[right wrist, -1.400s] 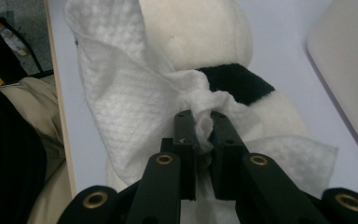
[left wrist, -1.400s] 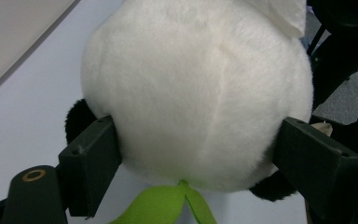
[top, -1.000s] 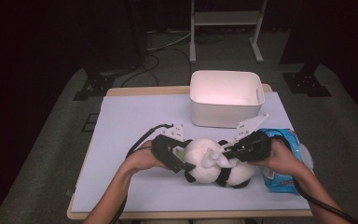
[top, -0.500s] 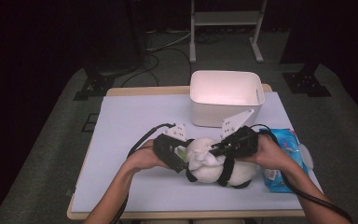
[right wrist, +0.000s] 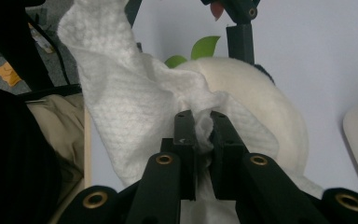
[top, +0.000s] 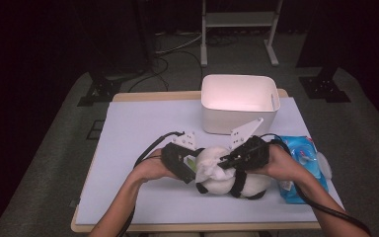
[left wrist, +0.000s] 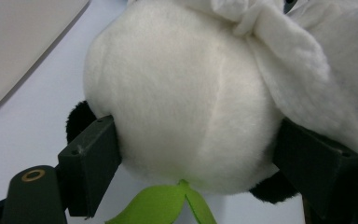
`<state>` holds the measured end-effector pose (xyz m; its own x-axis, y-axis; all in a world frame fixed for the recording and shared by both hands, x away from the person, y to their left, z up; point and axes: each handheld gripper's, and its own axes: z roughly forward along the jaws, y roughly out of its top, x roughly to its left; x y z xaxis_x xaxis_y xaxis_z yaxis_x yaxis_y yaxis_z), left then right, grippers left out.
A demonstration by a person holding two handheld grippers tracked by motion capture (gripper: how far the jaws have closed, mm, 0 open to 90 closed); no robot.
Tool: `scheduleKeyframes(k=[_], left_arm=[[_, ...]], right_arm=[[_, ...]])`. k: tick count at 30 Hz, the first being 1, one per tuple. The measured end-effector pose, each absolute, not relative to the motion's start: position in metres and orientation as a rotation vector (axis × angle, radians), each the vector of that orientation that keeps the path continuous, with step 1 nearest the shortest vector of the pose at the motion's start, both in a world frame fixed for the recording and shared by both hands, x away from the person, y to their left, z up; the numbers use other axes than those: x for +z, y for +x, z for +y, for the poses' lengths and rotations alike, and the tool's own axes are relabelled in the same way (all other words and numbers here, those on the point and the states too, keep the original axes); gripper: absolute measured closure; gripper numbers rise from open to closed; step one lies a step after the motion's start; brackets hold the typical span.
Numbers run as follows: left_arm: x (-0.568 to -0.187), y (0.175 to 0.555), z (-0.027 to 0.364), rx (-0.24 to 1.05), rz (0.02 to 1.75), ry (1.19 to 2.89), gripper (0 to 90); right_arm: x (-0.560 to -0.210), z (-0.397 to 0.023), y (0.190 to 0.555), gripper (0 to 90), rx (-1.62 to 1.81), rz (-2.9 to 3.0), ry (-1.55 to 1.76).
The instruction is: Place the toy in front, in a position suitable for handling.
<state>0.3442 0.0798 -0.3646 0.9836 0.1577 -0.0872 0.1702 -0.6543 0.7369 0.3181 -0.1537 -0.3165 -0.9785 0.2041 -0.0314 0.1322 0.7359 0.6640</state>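
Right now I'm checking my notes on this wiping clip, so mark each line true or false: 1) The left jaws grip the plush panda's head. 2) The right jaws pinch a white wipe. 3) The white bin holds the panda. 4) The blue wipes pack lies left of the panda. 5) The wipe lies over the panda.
1) True: the left gripper clamps the plush panda at its round white head.
2) True: the right gripper is shut on the white wipe.
3) False: the white bin stands apart behind; the panda lies on the table.
4) False: the blue wipes pack lies to its right.
5) True.
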Motion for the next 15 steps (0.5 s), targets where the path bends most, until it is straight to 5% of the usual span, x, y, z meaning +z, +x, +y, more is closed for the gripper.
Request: scheduleKeyframes(k=[15], left_arm=[[-0.369, 0.347, 0.084, -0.031, 0.234, 2.312, 16.4]], right_arm=[[-0.326, -0.178, 0.313, 81.6, 1.013, 2.846, 0.349]])
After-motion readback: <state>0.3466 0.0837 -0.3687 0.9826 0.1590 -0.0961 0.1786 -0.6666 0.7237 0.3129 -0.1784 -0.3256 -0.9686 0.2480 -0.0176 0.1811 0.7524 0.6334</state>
